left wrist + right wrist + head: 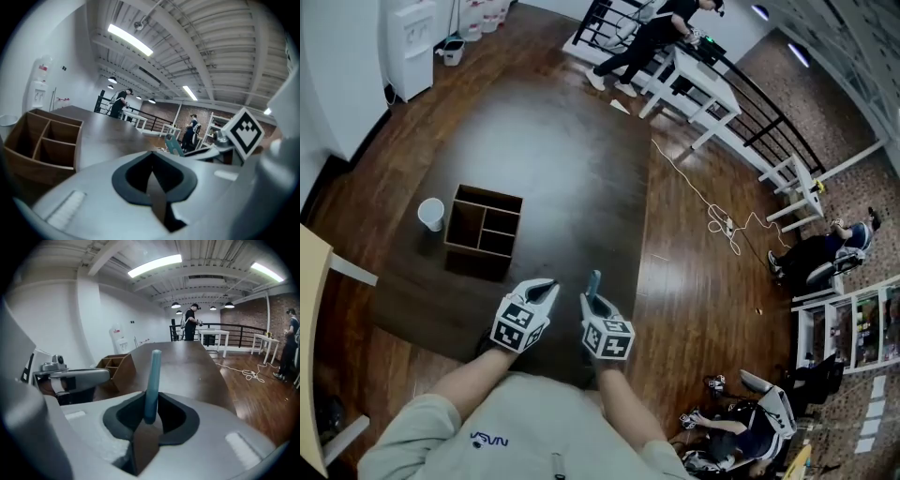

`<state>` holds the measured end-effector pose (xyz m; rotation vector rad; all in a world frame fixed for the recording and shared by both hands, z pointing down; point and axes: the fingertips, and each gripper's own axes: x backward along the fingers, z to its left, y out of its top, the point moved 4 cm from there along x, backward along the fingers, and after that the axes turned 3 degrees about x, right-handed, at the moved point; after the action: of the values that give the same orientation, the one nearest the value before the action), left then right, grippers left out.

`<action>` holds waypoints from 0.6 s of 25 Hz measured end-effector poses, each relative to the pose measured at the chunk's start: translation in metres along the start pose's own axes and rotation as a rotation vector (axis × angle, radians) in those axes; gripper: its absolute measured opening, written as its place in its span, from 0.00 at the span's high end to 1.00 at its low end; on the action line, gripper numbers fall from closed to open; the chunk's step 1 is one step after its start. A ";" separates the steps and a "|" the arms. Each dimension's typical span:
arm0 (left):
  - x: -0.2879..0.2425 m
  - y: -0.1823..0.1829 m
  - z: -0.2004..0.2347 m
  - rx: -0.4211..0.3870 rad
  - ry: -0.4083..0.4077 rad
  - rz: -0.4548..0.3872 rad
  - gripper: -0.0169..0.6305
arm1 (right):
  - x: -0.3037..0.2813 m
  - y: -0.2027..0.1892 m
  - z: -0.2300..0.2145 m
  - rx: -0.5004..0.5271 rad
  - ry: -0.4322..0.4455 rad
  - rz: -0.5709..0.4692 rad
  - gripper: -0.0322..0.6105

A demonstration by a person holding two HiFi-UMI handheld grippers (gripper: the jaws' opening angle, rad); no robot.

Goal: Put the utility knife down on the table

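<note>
The utility knife (152, 380) is seen clamped between the fingers (206, 446) of the right gripper (592, 302), which are closed on its lower end so that the teal handle sticks straight out ahead of them. Its long axis is carried in line with the fingers, pointing away from the person and out over the dark tabletop (572, 159). The left gripper (546, 291) is held just beside the right one, its fingers (93, 201) brought together with nothing between them, so the job is judged to belong to the right hand alone. From the knife, the tabletop lies ahead and below; no contact between the knife and the surface can be made out, and the knife is judged not yet set down. Bare tabletop is offered straight in front of the tip. Further out and to the left, a wooden compartment box (485, 223) and a white paper cup (431, 213) are seen standing, well apart from the knife's line. For the knife to be laid flat, its axis would probably need to be lowered toward level.
</note>
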<state>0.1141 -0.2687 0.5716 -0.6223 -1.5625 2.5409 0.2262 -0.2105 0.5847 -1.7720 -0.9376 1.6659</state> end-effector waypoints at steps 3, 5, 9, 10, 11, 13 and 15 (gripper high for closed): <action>-0.011 -0.020 -0.001 0.018 -0.028 0.063 0.97 | -0.016 -0.024 -0.010 -0.019 -0.016 0.110 0.83; -0.016 -0.029 -0.001 0.019 -0.041 0.097 0.97 | -0.023 -0.038 -0.015 -0.024 -0.024 0.173 0.83; -0.021 -0.041 -0.004 0.017 -0.064 0.144 0.97 | -0.034 -0.054 -0.016 0.001 -0.031 0.270 0.83; -0.022 -0.044 -0.006 0.017 -0.070 0.155 0.97 | -0.036 -0.057 -0.015 0.013 -0.032 0.287 0.83; -0.022 -0.047 -0.008 0.017 -0.077 0.166 0.97 | -0.038 -0.059 -0.014 0.023 -0.033 0.303 0.83; -0.023 -0.052 -0.010 0.023 -0.089 0.187 0.97 | -0.040 -0.064 -0.012 0.032 -0.030 0.334 0.83; -0.024 -0.055 -0.009 0.039 -0.096 0.202 0.97 | -0.043 -0.069 -0.012 0.039 -0.029 0.367 0.83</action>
<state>0.1325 -0.2421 0.6235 -0.6967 -1.5479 2.7798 0.2295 -0.2003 0.6658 -1.9879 -0.6104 1.9200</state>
